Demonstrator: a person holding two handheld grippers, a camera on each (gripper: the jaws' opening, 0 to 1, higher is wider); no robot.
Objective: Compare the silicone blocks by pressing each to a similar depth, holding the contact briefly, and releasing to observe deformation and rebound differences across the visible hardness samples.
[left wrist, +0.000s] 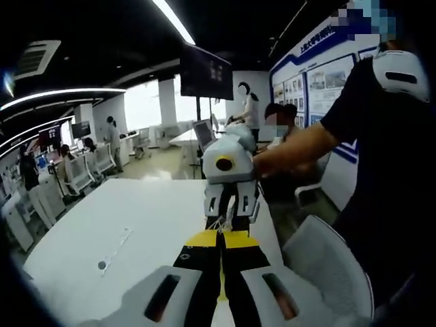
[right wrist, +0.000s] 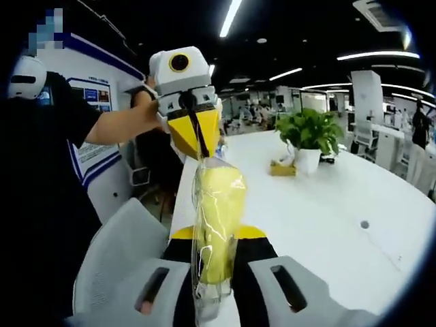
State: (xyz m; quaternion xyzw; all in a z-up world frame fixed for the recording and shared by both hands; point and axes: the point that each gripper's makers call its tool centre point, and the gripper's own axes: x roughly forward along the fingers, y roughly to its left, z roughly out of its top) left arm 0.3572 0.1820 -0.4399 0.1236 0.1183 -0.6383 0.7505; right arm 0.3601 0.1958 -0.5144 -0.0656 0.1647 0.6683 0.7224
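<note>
Both grippers [left wrist: 223, 228] [right wrist: 216, 238] raised, pinching bagged block [right wrist: 218, 225].

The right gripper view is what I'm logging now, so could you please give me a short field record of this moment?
held item: yellow block in a clear bag, stretched between both tools
right hand-held gripper: shut on the bag's near end
left hand-held gripper: shut on the bag's far end
surface: white table
background: potted plant on the table
seating: white chair beside the table
person: arm reaching to the left tool
</note>
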